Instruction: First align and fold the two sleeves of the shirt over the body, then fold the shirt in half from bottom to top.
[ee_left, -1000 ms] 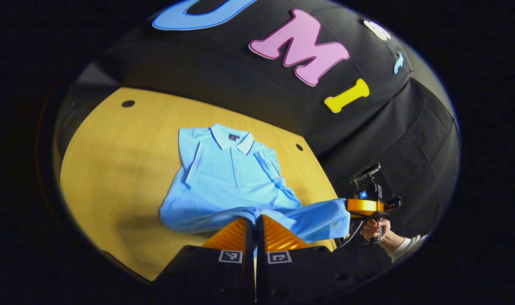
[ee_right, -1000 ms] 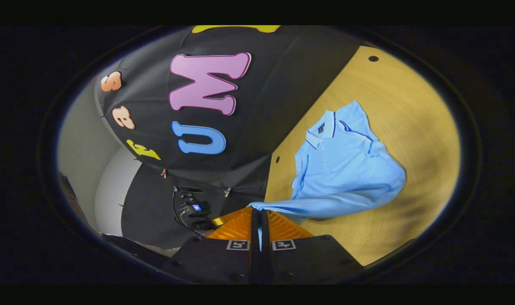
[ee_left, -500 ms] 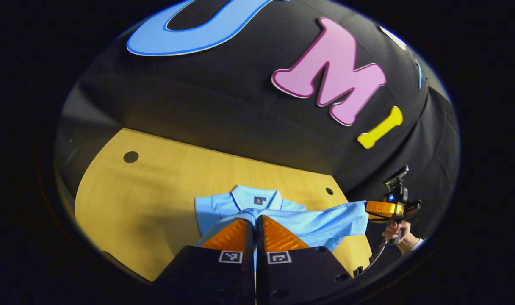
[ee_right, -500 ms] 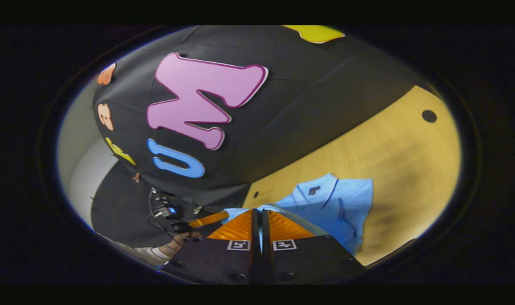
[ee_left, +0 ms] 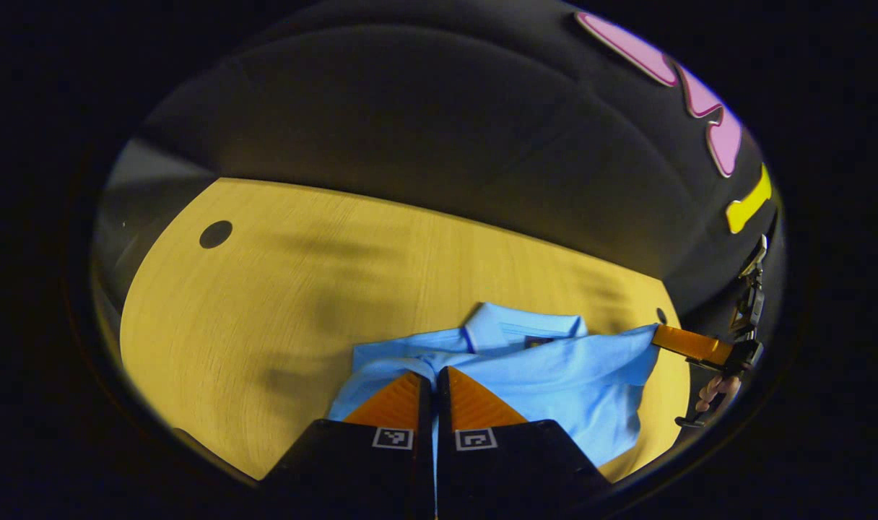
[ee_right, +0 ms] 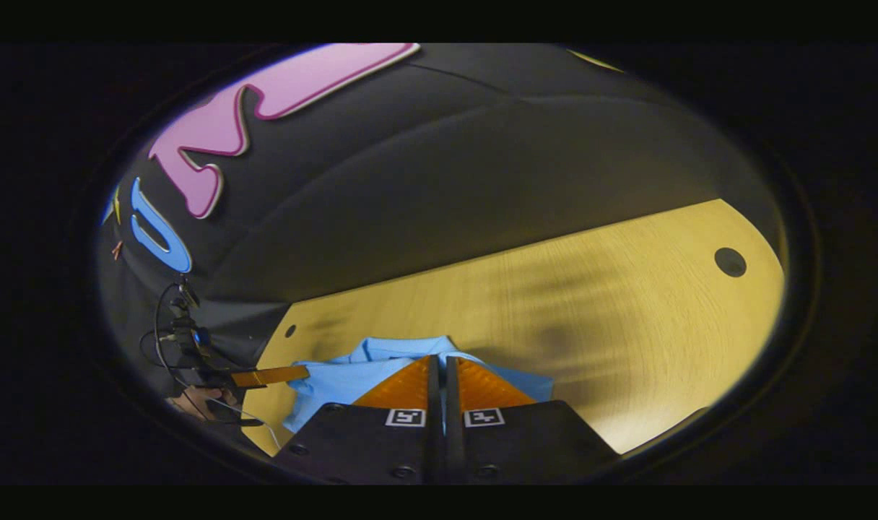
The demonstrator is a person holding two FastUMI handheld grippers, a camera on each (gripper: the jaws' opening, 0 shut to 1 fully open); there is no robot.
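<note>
Left jaws: together, clamped on a corner of the shirt's hem; a thin strip of blue cloth shows in the slit between the two fingers.
Left gripper [ee_left: 435, 379]: low over the folded cloth in the left gripper view; also seen farther off at the left of the right gripper view [ee_right: 303, 373], its tips touching the shirt's edge.
Right jaws: together, clamped on the other hem corner, with blue cloth in the slit between them.
Right gripper [ee_right: 444, 367]: low over the shirt in the right gripper view; also seen at the right of the left gripper view [ee_left: 655, 333], tips meeting the cloth's corner, a hand [ee_left: 717, 391] on its handle.
Shirt [ee_left: 554, 375]: light blue polo, lower half lifted over the upper half, the hem stretched between the two grippers and reaching almost to the collar [ee_left: 522, 328].
Shirt's place: on the table, toward the edge beside the black cloth wall, near a small hole in the top.
Table [ee_left: 266, 303]: yellow wood, with a larger round hole [ee_left: 215, 234] toward its far left corner.
</note>
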